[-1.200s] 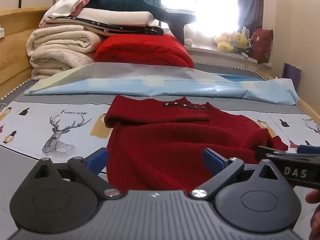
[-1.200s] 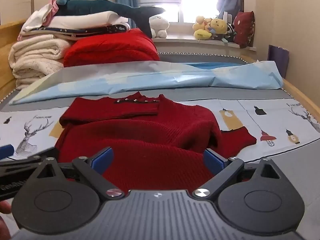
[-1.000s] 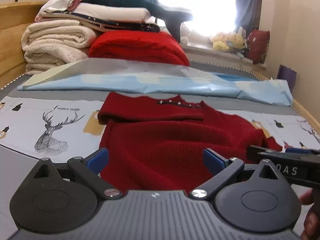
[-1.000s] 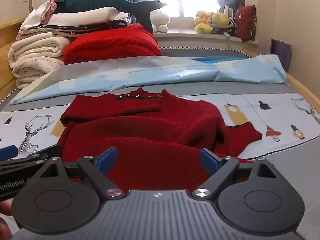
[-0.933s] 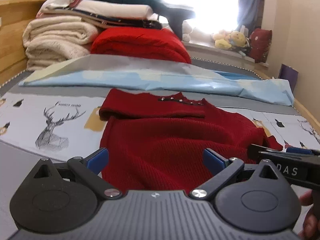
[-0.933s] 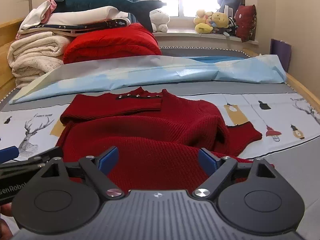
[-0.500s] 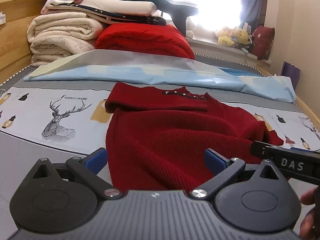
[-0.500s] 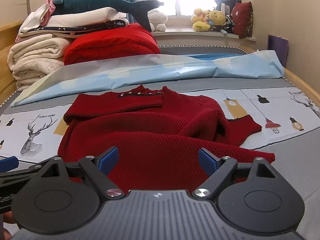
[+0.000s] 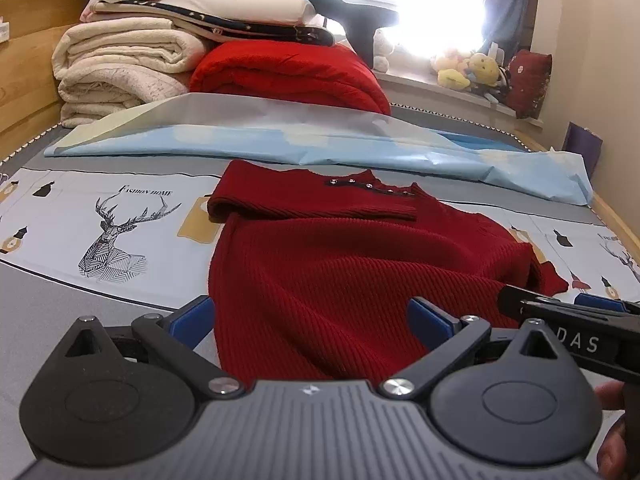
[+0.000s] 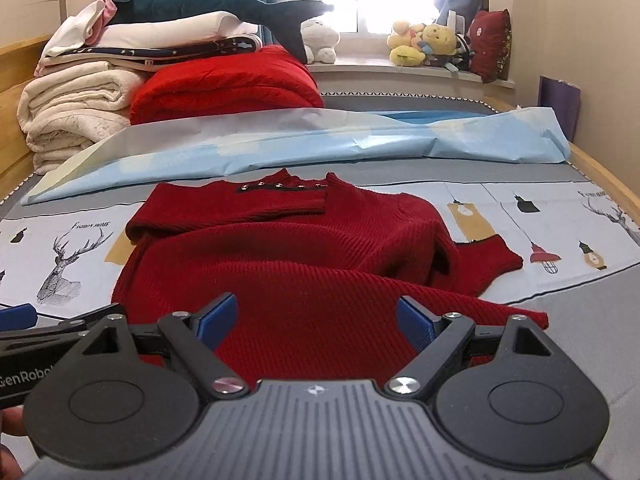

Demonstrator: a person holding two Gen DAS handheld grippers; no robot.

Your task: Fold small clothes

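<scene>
Left wrist view: a red knit sweater (image 9: 352, 264) lies on a printed bedsheet (image 9: 120, 216), one sleeve (image 9: 304, 204) already folded across the chest, as the left gripper (image 9: 310, 316) hovers at its hem corner with jaws spread and nothing between them. Right wrist view: the right gripper (image 10: 316, 316), equally wide apart and empty, faces the hem's middle, while the other sleeve (image 10: 484, 264) bunches out to the right (the body there is rumpled, not flat). The risk from here: a pinch on the thick, stretchy rib could catch only the top layer, and lifting the hem over that bunched sleeve would likely lock creases into a lopsided fold.
</scene>
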